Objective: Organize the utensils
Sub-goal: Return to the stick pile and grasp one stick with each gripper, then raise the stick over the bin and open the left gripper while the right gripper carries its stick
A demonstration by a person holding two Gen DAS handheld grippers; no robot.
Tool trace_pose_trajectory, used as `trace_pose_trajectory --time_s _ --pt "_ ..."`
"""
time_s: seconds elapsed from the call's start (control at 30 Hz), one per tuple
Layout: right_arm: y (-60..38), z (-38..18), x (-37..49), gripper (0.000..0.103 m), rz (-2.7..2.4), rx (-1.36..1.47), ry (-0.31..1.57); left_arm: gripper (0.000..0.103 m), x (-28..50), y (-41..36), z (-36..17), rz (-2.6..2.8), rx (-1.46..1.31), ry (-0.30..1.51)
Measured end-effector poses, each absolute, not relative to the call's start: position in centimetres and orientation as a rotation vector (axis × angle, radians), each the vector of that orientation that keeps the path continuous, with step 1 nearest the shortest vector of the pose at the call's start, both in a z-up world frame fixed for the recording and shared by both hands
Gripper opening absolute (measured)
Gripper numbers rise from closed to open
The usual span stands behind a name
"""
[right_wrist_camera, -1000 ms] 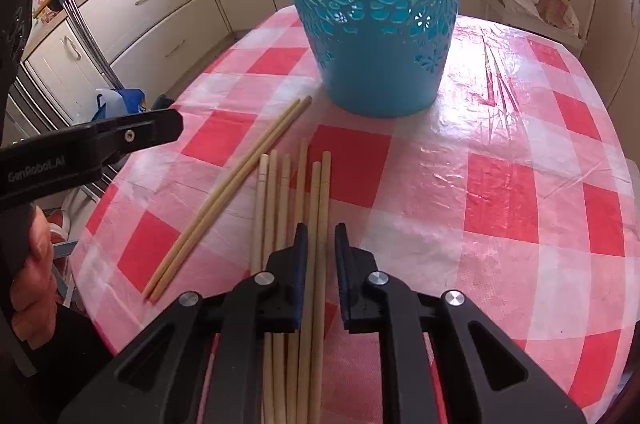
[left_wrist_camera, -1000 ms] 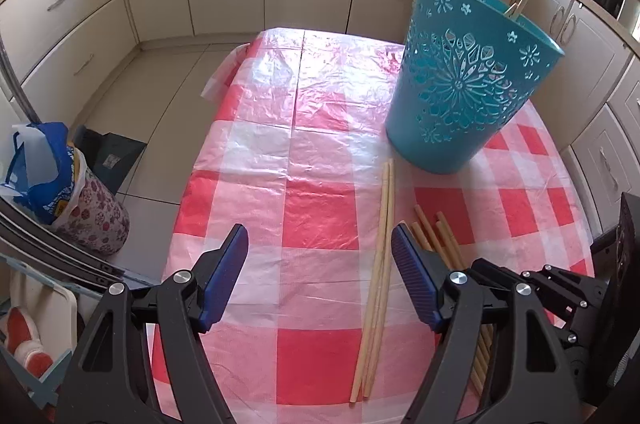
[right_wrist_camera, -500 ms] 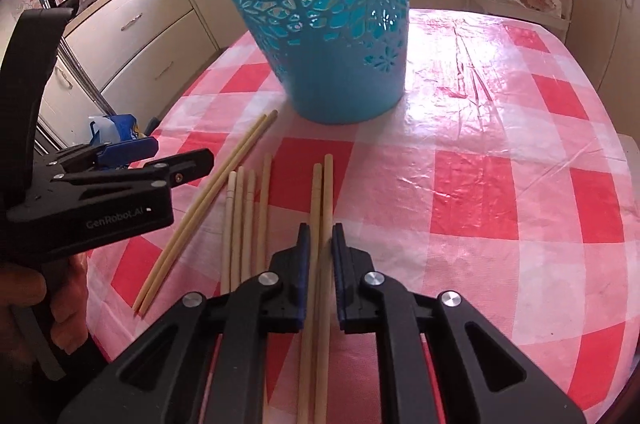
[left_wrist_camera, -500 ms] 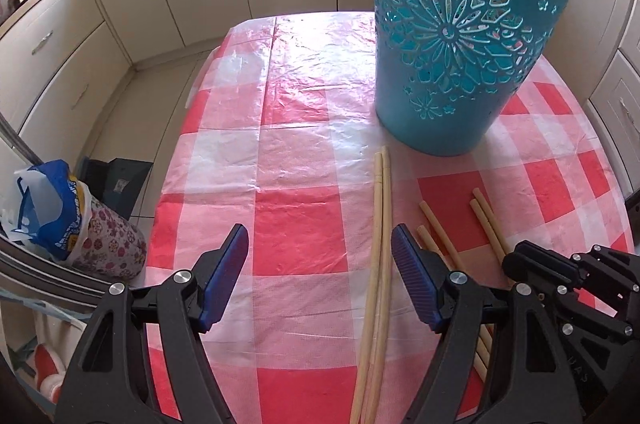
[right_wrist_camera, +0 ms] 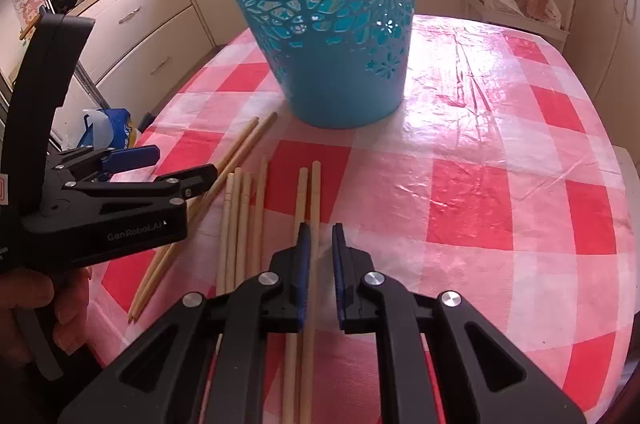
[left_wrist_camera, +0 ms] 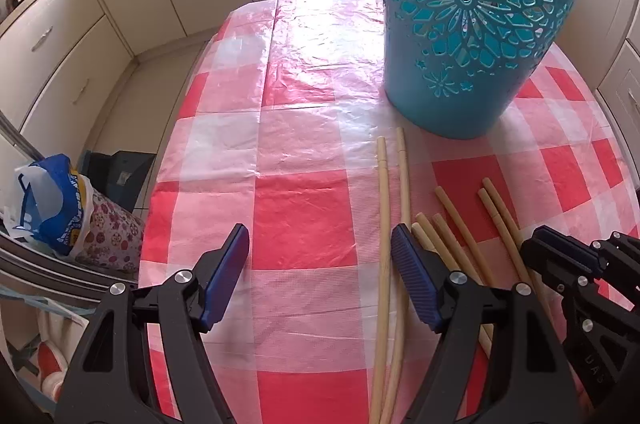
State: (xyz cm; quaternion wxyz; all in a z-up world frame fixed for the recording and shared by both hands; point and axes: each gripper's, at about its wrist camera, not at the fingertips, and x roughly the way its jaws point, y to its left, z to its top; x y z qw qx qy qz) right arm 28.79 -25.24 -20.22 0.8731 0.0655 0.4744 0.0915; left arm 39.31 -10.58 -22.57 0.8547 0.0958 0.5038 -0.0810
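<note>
Counter (left_wrist_camera: 312, 103) under red-checked cloth carries blue cut-out basket (right_wrist_camera: 332, 23) at far side. Chopsticks lie loose in front of it: pair (left_wrist_camera: 386, 224) at left, four (right_wrist_camera: 240, 216) in middle. Left gripper (left_wrist_camera: 320, 264) fingers wide apart, holding nothing. Right gripper (right_wrist_camera: 320, 256) fingers narrowly apart around another chopstick pair (right_wrist_camera: 310, 191); clamped or not, can't tell.

Black plastic left claw (left_wrist_camera: 320, 272) and right claw (right_wrist_camera: 320, 264), blue ribbed pads, silver screws; white lettering, possibly "GenRoboAI".
</note>
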Motion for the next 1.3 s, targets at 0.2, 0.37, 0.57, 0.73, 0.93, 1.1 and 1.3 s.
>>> trace_pose_trajectory --time_s 0.2,0.37,0.57,0.73,0.93,1.1,1.3 --pt "-24.2 -20.3 29.0 0.007 0.167 0.034 0.982 0.062 40.2 -11.6 -22.6 -0.196 0.202 1.048" --pt "-26.1 -20.2 29.3 0.006 0.144 0.097 1.019 0.034 40.2 -12.3 -22.2 -0.252 0.194 1.054" --pt "-26.4 -20.3 31.2 0.006 0.161 0.108 1.058 0.034 41.0 -12.8 -22.0 -0.244 0.181 1.068" --pt "-25.8 -20.3 31.5 0.006 0.171 0.045 1.057 0.008 41.0 -12.6 -22.1 -0.276 0.193 1.074" --pt "-27.6 -20.4 30.6 0.006 0.184 0.171 1.065 0.005 40.7 -10.5 -21.3 -0.306 0.056 1.1" --pt "-28.4 -20.6 30.3 0.006 0.186 0.247 1.062 0.005 39.1 -7.7 -16.8 -0.318 -0.06 0.946" --pt "-28.4 -20.7 30.2 0.006 0.178 0.264 1.052 0.005 36.4 -5.4 -10.0 -0.369 -0.157 0.627"
